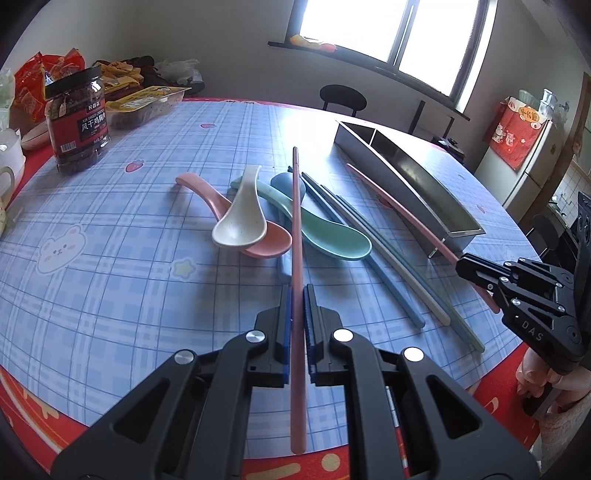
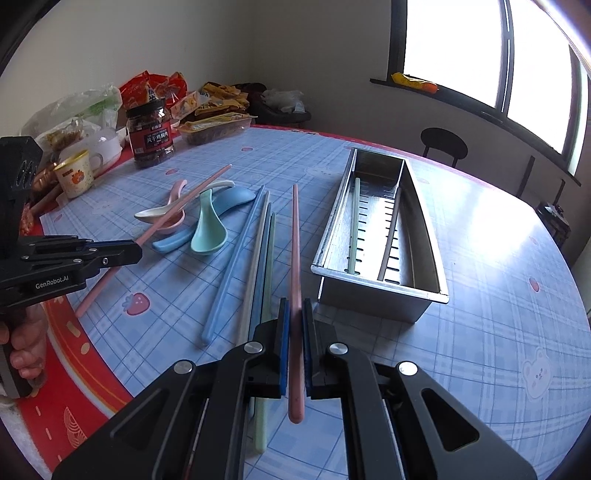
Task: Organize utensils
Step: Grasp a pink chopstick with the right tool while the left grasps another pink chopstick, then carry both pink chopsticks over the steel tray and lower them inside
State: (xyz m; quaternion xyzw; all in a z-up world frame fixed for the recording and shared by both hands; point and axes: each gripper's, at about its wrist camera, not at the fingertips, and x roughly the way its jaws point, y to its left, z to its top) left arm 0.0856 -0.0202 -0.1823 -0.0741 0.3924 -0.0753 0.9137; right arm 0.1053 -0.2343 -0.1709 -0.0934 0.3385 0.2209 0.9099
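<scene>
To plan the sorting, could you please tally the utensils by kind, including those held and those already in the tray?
Chopsticks: 8
Spoons: 4
Total: 12

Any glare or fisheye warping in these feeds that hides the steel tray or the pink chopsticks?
Left wrist view: window blown out white, table edge bowed, pink chopstick sharp in the left gripper. Right wrist view: sheen on the tablecloth right of the steel tray; tray interior readable, second pink chopstick in the right gripper clear.
</scene>
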